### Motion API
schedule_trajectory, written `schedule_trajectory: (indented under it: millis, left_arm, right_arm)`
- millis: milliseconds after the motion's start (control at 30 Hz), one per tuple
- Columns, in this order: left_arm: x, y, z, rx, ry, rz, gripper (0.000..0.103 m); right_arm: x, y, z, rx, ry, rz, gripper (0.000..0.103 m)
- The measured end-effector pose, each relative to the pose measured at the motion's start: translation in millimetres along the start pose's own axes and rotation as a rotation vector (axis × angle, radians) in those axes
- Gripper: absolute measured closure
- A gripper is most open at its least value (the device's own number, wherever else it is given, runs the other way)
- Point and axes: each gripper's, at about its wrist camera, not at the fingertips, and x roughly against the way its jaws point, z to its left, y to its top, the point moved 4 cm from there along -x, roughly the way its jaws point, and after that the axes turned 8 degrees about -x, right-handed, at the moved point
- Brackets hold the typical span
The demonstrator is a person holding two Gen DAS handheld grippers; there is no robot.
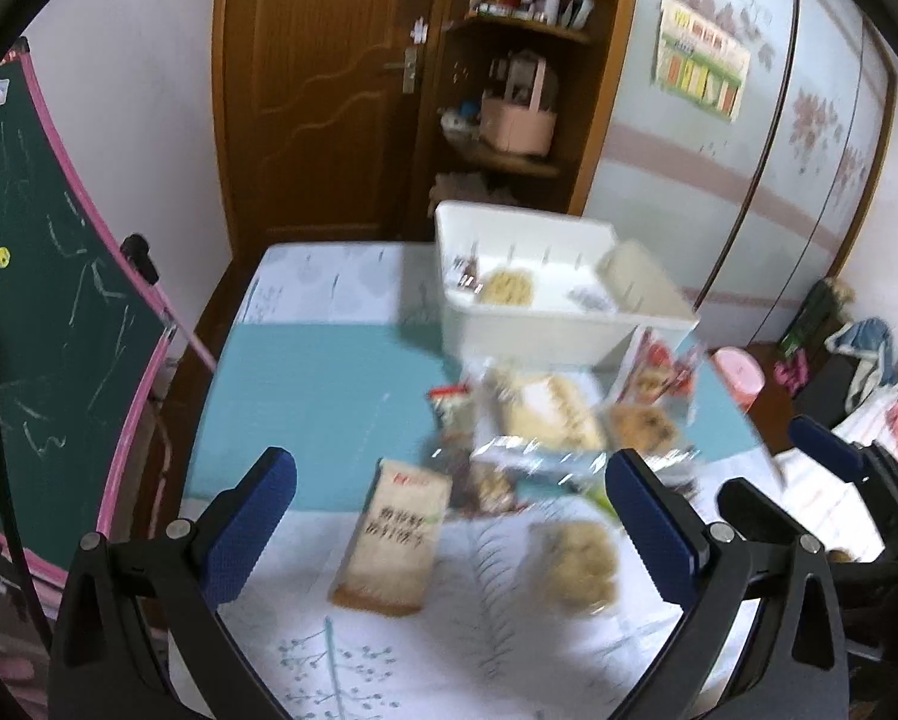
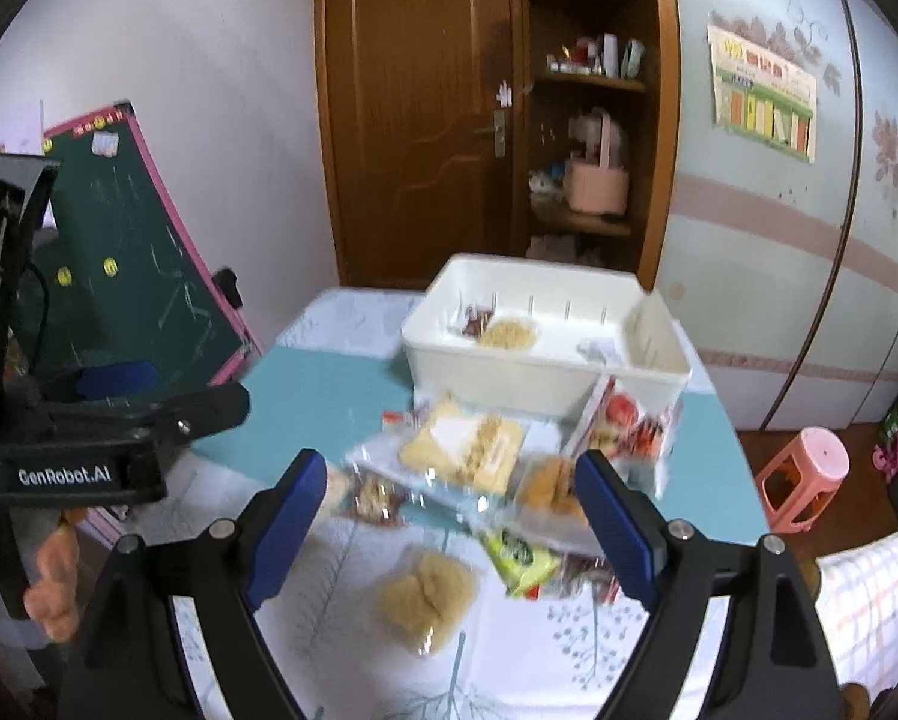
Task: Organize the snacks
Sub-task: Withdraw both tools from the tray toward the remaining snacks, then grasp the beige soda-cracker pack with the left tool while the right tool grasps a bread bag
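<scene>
Loosely heaped, the clear-wrapped snack packets [image 2: 479,468] lie on the teal-and-white patterned tablecloth [image 1: 305,372], just before the white rectangular plastic bin [image 2: 545,354], which already holds a round pale biscuit pack [image 2: 509,333] and a few small wrappers. A tan paper-wrapped cracker bar [image 1: 392,540] and a crumbly beige cake in clear film [image 2: 425,597] sit apart, nearest the tools. Picking those loose outliers first seems wisest, coming down square over one packet so the crinkly film does not slip. The left gripper [image 1: 449,510] hovers spread wide over the bar, holding nothing; the right gripper [image 2: 449,519] hovers likewise spread and empty, with the beige cake below and between its blue pads [image 2: 287,516].
</scene>
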Motion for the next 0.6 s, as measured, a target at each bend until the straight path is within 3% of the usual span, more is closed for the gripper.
schedule_trajectory:
  millis: [333, 600]
  left_arm:
    - [-55.6, -57.7, 30.7, 0.035, 0.019, 0.171, 0.001]
    - [-99.1, -88.4, 50.6, 0.123, -0.032, 0.299, 0.001]
  right_arm:
    - [-57.5, -74.4, -12.7, -0.019, 0.011, 0.261, 0.018]
    - [-90.4, -95.1, -28.1, -0.147, 0.035, 0.405, 0.018]
